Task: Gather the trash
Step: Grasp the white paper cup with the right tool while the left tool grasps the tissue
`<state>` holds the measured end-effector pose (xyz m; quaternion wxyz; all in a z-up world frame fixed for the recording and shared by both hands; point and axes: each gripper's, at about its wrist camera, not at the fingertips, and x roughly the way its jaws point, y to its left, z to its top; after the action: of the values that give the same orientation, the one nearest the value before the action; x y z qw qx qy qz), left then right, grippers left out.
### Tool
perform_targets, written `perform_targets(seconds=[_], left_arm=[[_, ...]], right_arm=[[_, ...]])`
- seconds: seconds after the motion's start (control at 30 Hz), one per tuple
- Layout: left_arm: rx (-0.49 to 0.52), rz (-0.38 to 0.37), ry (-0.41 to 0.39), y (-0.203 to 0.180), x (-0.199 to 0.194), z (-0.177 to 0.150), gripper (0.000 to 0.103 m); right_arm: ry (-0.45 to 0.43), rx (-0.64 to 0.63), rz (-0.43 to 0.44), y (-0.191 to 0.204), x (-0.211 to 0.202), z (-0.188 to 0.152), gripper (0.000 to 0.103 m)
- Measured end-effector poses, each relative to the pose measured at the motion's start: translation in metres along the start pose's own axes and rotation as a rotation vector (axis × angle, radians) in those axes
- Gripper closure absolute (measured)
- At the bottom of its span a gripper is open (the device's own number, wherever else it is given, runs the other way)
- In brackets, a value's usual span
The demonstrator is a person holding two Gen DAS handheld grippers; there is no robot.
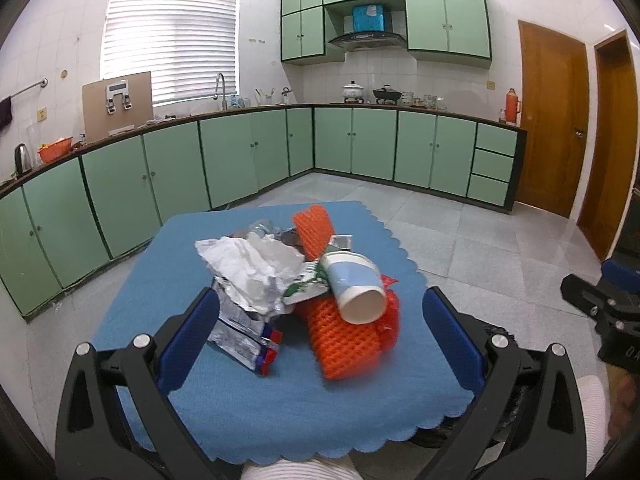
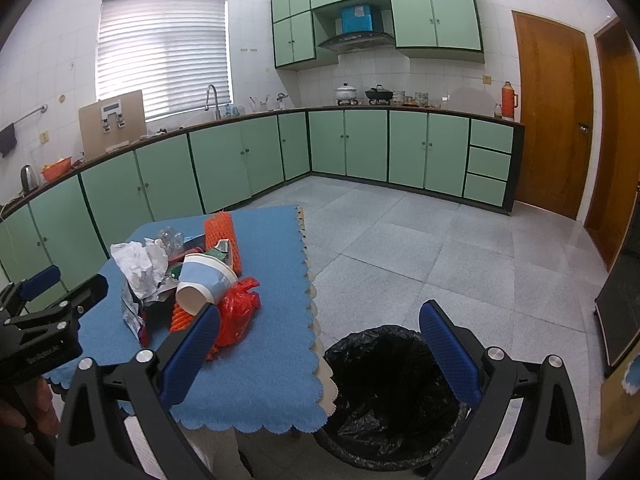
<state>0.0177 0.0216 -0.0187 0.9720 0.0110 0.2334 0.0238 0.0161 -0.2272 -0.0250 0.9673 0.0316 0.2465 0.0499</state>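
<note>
Left wrist view: the left gripper (image 1: 320, 320) has its two blue fingers (image 1: 188, 340) wide apart, holding nothing. Between and just ahead of them sits a pile of trash on a table with a blue cloth (image 1: 280, 408). In the pile are a paper cup (image 1: 352, 284) lying on its side, an orange foam net (image 1: 344, 336) under it, crumpled white paper (image 1: 248, 260), and a shiny silver wrapper (image 1: 240, 332) beside the left finger. In the right wrist view, the right gripper (image 2: 320, 336) is also spread wide and empty. A bin with a black bag (image 2: 384, 392) sits on the floor between its fingers, and a red plastic bag (image 2: 238, 312) lies just past its left finger.
</note>
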Motion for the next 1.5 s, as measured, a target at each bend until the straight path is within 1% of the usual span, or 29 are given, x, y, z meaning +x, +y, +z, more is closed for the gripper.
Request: perform_targets(seconds=[0.13, 0.23, 0.3, 0.43, 0.6, 0.8, 1.03, 1.2, 1.33, 1.4, 1.47, 1.5], left_arm=[[-0.027, 0.048, -0.006, 0.02, 0.01, 0.002, 0.005], [-0.026, 0.115, -0.015, 0.037, 0.021, 0.0, 0.005], [-0.025, 0.143, -0.012, 0.048, 0.028, 0.0, 0.005], [-0.043, 0.175, 0.002, 0.069, 0.039, 0.001, 0.005], [-0.059, 0.209, 0.02, 0.093, 0.055, -0.003, 0.005], [-0.064, 0.217, 0.056, 0.109, 0.075, -0.008, 0.005], [-0.058, 0.206, 0.083, 0.119, 0.092, -0.017, 0.005], [-0.072, 0.196, 0.088, 0.124, 0.1, -0.02, 0.005], [-0.086, 0.194, 0.088, 0.129, 0.101, -0.022, 0.005], [-0.086, 0.194, 0.085, 0.131, 0.101, -0.023, 0.005], [-0.088, 0.19, 0.082, 0.131, 0.101, -0.023, 0.005], [-0.092, 0.184, 0.079, 0.132, 0.1, -0.023, 0.005]], right_arm=[[0.0, -0.007, 0.017, 0.008, 0.01, 0.008, 0.006], [0.003, -0.009, 0.04, 0.018, 0.023, 0.013, 0.006], [0.01, -0.015, 0.055, 0.027, 0.034, 0.014, 0.006], [0.027, -0.04, 0.082, 0.048, 0.062, 0.015, 0.008], [0.086, -0.04, 0.124, 0.072, 0.099, 0.013, 0.011], [0.154, -0.024, 0.161, 0.096, 0.141, 0.008, 0.011], [0.2, -0.042, 0.171, 0.119, 0.171, 0.001, 0.014], [0.236, -0.035, 0.173, 0.124, 0.185, -0.004, 0.015], [0.262, -0.035, 0.19, 0.128, 0.193, -0.006, 0.022], [0.273, -0.033, 0.201, 0.129, 0.195, -0.007, 0.028], [0.286, -0.03, 0.215, 0.129, 0.197, -0.008, 0.038], [0.292, -0.027, 0.223, 0.129, 0.198, -0.008, 0.038]])
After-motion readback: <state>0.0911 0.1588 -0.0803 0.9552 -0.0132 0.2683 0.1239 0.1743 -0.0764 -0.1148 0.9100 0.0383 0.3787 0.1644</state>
